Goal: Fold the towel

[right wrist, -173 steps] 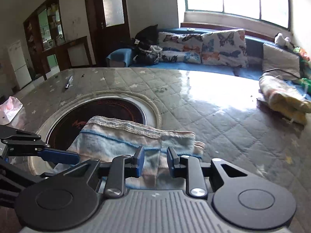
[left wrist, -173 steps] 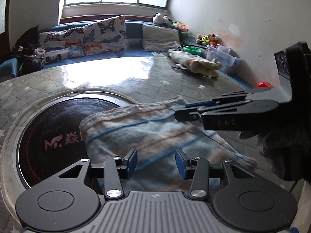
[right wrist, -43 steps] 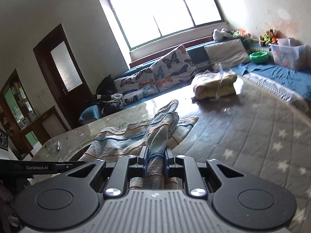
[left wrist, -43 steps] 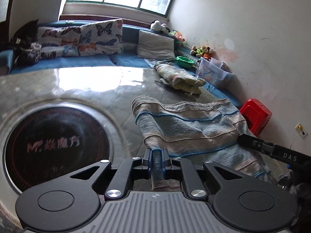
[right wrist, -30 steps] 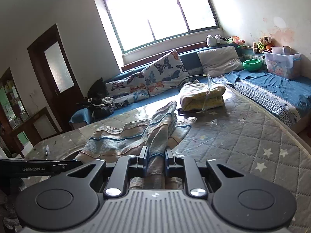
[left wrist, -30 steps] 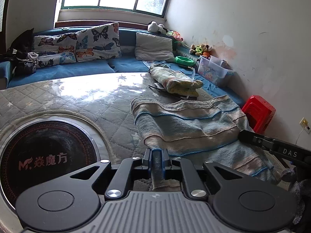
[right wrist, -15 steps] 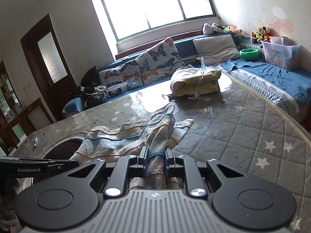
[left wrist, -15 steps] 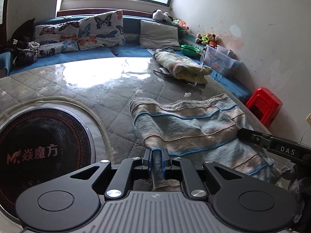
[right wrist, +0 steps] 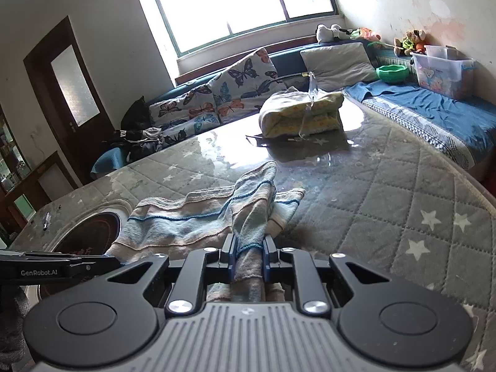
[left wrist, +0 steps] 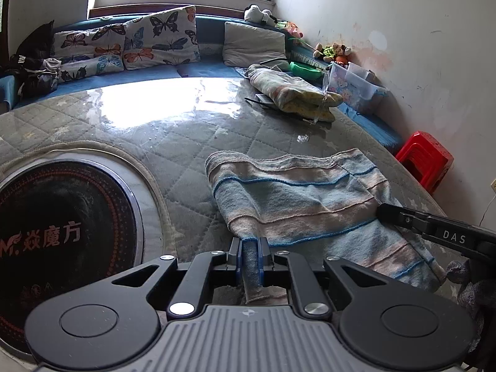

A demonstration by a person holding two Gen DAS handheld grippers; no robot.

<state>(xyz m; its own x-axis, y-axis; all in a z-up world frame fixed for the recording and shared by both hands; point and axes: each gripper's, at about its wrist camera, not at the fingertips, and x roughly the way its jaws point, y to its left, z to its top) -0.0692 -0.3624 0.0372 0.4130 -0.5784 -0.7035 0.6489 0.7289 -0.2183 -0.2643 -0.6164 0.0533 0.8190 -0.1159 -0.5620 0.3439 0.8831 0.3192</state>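
Striped towel (left wrist: 297, 198) now lower over the quilted table (left wrist: 186, 142), both corners clamped in left gripper (left wrist: 250, 259) and right gripper (right wrist: 248, 260).

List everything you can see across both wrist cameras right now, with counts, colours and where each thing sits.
Striped terry towel: one, blue and beige, on the quilted table, pinched at two edges.
Quilted star-print table cover: one, grey-green, under a glossy clear sheet.
Round black cooktop: one, set into the table's left part.
Folded yellow-patterned blanket: one, far side of the table.
Butterfly-print cushions: several, on the blue bench under the window.
Red plastic stool: one, by the wall.
Left gripper: black, jaws shut on the towel.
Right gripper: black, jaws shut on the towel.
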